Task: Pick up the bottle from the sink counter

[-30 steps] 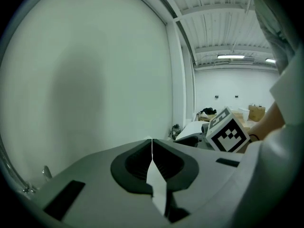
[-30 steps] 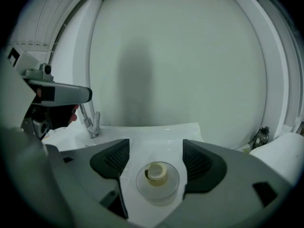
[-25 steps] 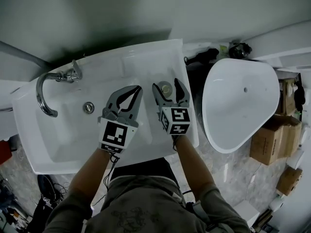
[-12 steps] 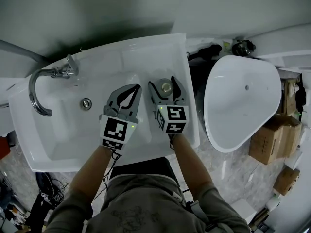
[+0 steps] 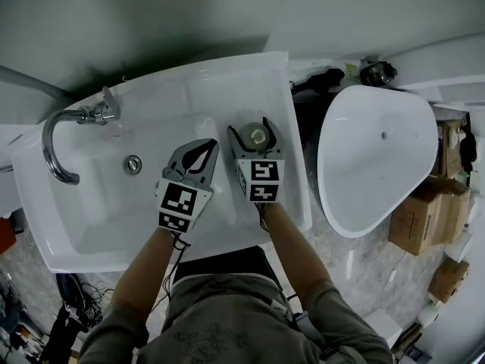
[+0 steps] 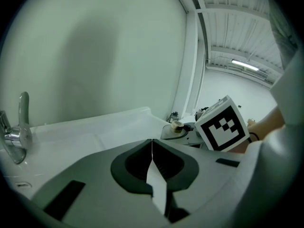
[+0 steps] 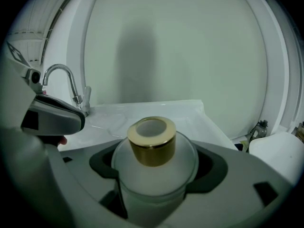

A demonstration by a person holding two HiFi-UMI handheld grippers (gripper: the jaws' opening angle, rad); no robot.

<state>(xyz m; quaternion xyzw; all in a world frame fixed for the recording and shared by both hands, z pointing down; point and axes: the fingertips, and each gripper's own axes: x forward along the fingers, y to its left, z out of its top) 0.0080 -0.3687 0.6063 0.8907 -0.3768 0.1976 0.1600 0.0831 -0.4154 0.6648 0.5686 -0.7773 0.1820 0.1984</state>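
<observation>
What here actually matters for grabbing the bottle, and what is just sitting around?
In the job: bottle; right gripper, closed around it; sink counter.

Just lying about: faucet; white tub; cardboard boxes; left gripper, shut and empty.

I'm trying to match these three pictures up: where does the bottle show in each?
Head view: bottle just right of centre, on the sink's right ledge.
Left gripper view: only its gold cap, right of centre, beside the marker cube.
Right gripper view: dead centre, between the jaws.
Shared landmark: the faucet, left of the bottle in all three.
</observation>
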